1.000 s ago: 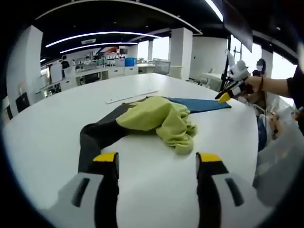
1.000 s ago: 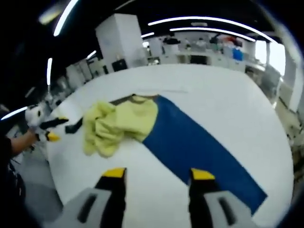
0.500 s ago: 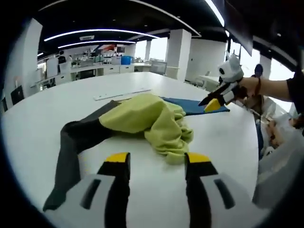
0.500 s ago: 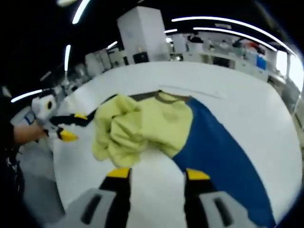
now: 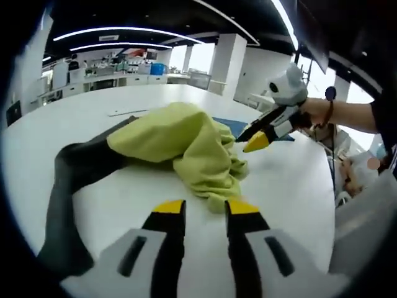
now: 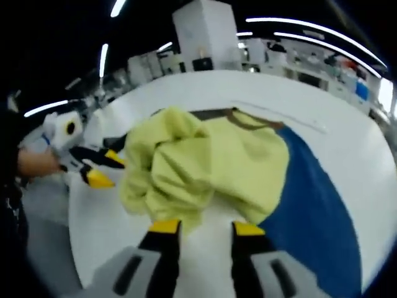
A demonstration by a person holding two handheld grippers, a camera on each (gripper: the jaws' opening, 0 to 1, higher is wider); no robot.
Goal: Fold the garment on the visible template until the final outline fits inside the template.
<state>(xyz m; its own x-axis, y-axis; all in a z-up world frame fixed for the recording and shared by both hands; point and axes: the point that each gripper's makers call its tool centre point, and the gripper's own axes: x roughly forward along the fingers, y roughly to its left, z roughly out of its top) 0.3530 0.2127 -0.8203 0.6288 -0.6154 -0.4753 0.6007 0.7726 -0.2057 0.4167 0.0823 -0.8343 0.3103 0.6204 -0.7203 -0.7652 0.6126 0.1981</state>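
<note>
Both grippers have closed in on the yellow-green garment (image 5: 186,139), bunched on the white table (image 5: 291,192) over dark and blue template strips. We hold the left gripper (image 5: 197,208) and right gripper (image 6: 205,228) slightly parted, empty. Pinching several layers could worsen the bunching.

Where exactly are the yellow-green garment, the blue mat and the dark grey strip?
yellow-green garment (image 6: 205,164): right gripper view, on its crumpled middle.
blue mat (image 6: 316,217): right gripper view, on its bare surface beside the garment.
dark grey strip (image 5: 68,180): left gripper view, on its bend.
</note>
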